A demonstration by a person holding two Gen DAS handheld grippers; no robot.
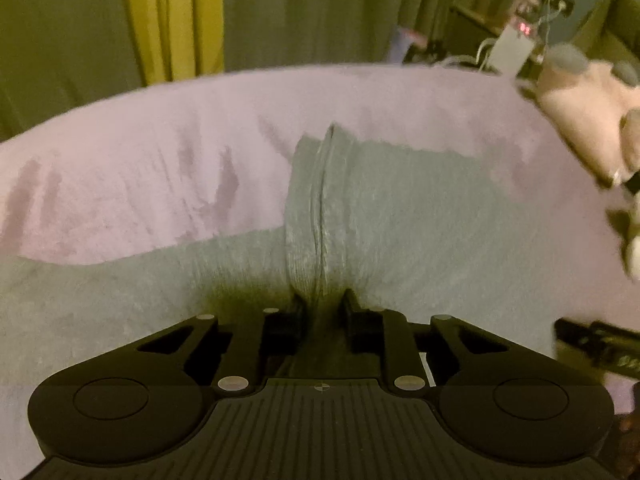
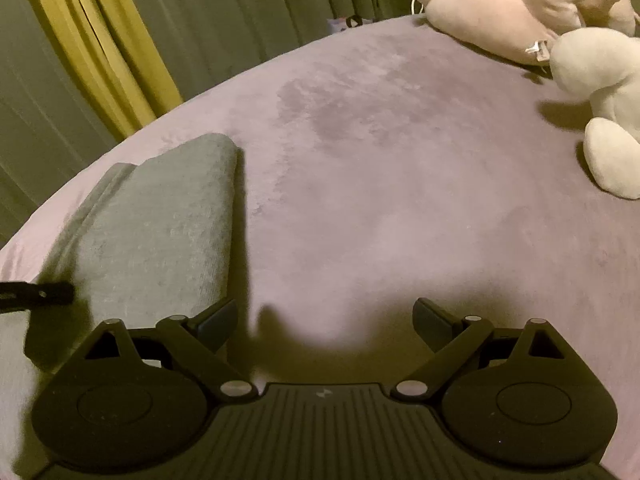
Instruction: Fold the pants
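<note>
Grey-green pants [image 1: 400, 208] lie spread on a lilac blanket [image 1: 160, 152]. My left gripper [image 1: 322, 304] is shut on a ridge of the pants fabric, which runs up from between its fingers as a raised fold. In the right wrist view the pants [image 2: 160, 220] lie at the left, folded over with a rounded far end. My right gripper [image 2: 324, 320] stands open over bare blanket [image 2: 380, 180] just right of the pants, with nothing between its fingers. A dark tip of the left gripper [image 2: 40, 294] shows at the left edge, on the pants.
Plush toys, one pink [image 2: 500, 12] and one cream [image 2: 600, 112], lie at the blanket's far right. Green and yellow curtains [image 2: 120, 40] hang behind the bed. A bedside stand with cables and a small device [image 1: 516, 40] is at the far right.
</note>
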